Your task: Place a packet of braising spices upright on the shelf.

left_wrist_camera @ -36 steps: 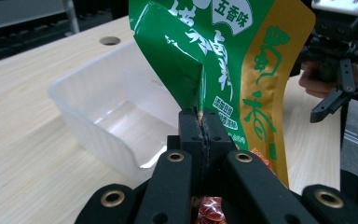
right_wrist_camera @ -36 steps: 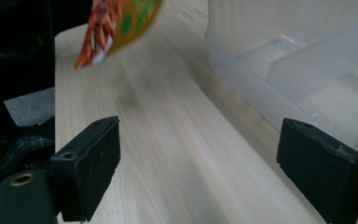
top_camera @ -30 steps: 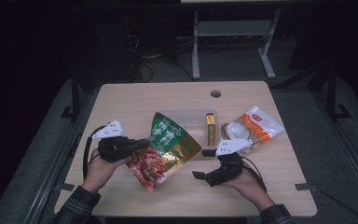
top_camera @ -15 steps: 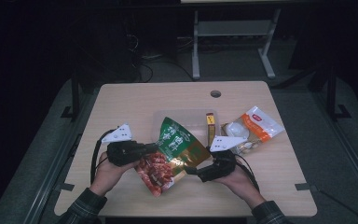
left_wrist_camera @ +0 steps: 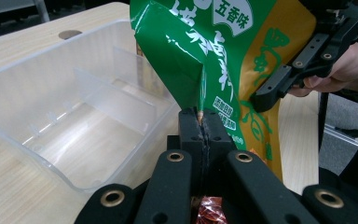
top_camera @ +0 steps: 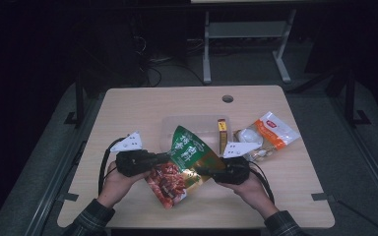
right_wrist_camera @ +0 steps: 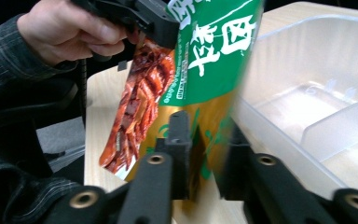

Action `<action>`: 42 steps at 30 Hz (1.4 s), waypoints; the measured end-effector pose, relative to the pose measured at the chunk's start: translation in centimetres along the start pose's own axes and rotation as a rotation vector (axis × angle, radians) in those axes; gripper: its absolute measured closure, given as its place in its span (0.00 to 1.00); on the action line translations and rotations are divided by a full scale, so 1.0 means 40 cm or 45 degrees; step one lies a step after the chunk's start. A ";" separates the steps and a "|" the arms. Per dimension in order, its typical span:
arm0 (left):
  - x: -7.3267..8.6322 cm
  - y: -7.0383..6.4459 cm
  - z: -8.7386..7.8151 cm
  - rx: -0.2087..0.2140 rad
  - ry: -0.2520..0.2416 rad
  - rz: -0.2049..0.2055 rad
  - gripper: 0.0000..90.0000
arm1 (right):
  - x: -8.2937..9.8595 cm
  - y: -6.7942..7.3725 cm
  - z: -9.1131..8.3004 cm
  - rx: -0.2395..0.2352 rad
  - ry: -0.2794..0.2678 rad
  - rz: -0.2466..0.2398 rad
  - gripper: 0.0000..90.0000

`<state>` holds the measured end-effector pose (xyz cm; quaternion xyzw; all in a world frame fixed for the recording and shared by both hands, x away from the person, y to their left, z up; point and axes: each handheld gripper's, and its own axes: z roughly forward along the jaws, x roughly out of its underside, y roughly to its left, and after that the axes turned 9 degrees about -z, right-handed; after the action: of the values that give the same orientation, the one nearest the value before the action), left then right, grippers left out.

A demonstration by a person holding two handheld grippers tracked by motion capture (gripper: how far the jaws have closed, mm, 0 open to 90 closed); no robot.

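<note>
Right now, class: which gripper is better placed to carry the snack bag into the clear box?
Left. The left gripper is shut on the snack bag; the right gripper only straddles its other edge, jaws apart. The clear box lies just beyond.

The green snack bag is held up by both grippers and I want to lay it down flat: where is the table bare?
The far strip of the table, between the clear bin and the cable hole, is bare, as is the left part beside the left gripper. The near right corner is free too. It is crowded right of the bin, around the white packets.
</note>
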<state>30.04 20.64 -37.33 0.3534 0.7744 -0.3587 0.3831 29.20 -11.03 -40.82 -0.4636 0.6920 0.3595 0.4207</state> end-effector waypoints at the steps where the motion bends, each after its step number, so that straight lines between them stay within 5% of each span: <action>1: 0.001 0.001 0.001 0.004 0.002 0.001 1.00 | 0.000 0.000 0.000 -0.006 0.003 0.007 0.91; 5: 0.001 -0.003 0.005 0.016 0.006 0.009 0.99 | 0.000 -0.003 -0.005 -0.013 -0.001 0.012 0.99; 14: 0.006 -0.005 0.009 0.030 0.020 0.009 0.97 | -0.003 -0.011 -0.017 -0.029 0.018 0.010 1.00; 20: 0.013 0.003 0.013 0.028 0.058 0.038 0.86 | -0.010 -0.011 -0.025 -0.028 0.046 -0.024 1.00; 24: 0.017 0.006 0.013 -0.007 0.078 0.074 0.72 | -0.017 -0.008 -0.029 -0.035 0.069 -0.053 1.00; 26: 0.016 0.008 0.001 -0.070 0.076 0.101 0.65 | -0.023 -0.002 -0.029 -0.052 0.073 -0.073 1.00; 36: 0.072 0.031 -0.063 -0.153 0.074 0.043 0.37 | -0.044 0.008 -0.040 -0.056 0.063 -0.108 1.00; 42: 0.115 0.057 -0.080 -0.198 0.117 0.005 0.28 | -0.070 0.012 -0.049 -0.060 0.066 -0.138 1.00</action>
<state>28.73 25.66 -40.43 0.3402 0.8160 -0.2800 0.3743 28.85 -11.67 -37.45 -0.5195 0.6678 0.3402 0.4103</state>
